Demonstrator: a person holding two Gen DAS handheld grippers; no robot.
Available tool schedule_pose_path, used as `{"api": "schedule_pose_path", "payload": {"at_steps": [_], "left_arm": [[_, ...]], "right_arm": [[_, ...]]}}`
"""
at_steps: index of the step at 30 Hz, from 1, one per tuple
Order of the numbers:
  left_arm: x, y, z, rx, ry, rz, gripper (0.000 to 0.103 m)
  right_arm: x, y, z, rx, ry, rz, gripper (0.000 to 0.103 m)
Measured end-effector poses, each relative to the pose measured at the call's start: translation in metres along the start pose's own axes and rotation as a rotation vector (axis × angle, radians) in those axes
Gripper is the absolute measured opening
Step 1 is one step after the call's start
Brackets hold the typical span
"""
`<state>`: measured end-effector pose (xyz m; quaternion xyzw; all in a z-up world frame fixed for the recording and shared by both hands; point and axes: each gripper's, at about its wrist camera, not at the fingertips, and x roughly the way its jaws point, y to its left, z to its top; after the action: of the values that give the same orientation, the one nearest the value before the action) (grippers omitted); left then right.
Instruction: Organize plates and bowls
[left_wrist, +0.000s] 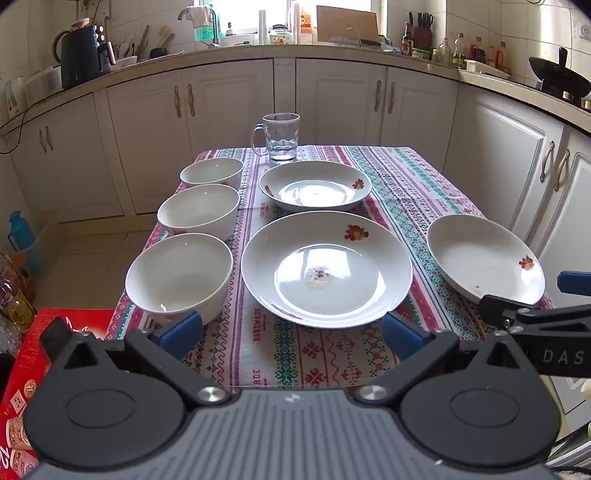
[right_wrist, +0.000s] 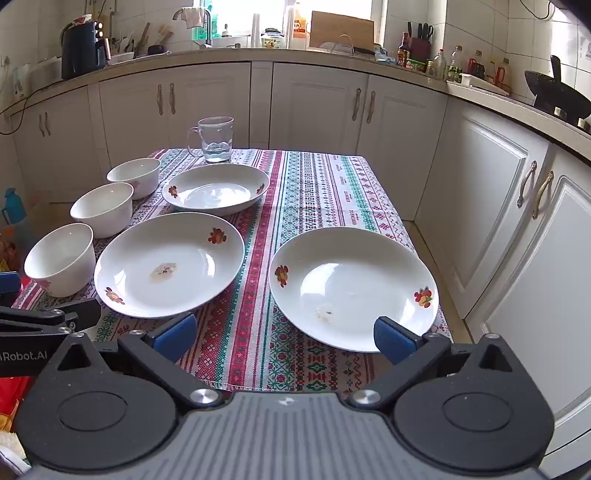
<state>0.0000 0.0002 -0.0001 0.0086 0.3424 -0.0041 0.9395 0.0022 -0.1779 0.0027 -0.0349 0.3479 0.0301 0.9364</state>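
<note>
Plate (right_wrist: 352, 286) alone at right of tabletop (right_wrist: 317, 192), near rim just ahead of right gripper (right_wrist: 284, 338); left gripper (left_wrist: 291, 334) farther off; both jaws wide open, empty.

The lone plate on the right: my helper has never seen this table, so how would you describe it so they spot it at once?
Start at the patterned tablecloth. Three bowls line its left edge, two plates and a glass mug run down the middle. The lone plate sits by itself near the right front corner, nothing beside it, nearest the right hand-held gripper.
</note>
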Motion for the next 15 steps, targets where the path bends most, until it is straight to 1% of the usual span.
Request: {"api": "schedule_pose_path", "payload": {"at_steps": [8, 15], "left_arm": [[-0.0024, 0.0029, 0.0035, -0.009, 0.008, 0.001, 0.102], [0.0003, 0.0022, -0.0004, -0.013, 0.007, 0.006, 0.102]], "right_arm": [[-0.0010, 0.0013, 0.0002, -0.008, -0.002, -0.005, 0.103], [-0.0022, 0.0026, 0.0010, -0.008, -0.002, -0.003, 0.103]]}}
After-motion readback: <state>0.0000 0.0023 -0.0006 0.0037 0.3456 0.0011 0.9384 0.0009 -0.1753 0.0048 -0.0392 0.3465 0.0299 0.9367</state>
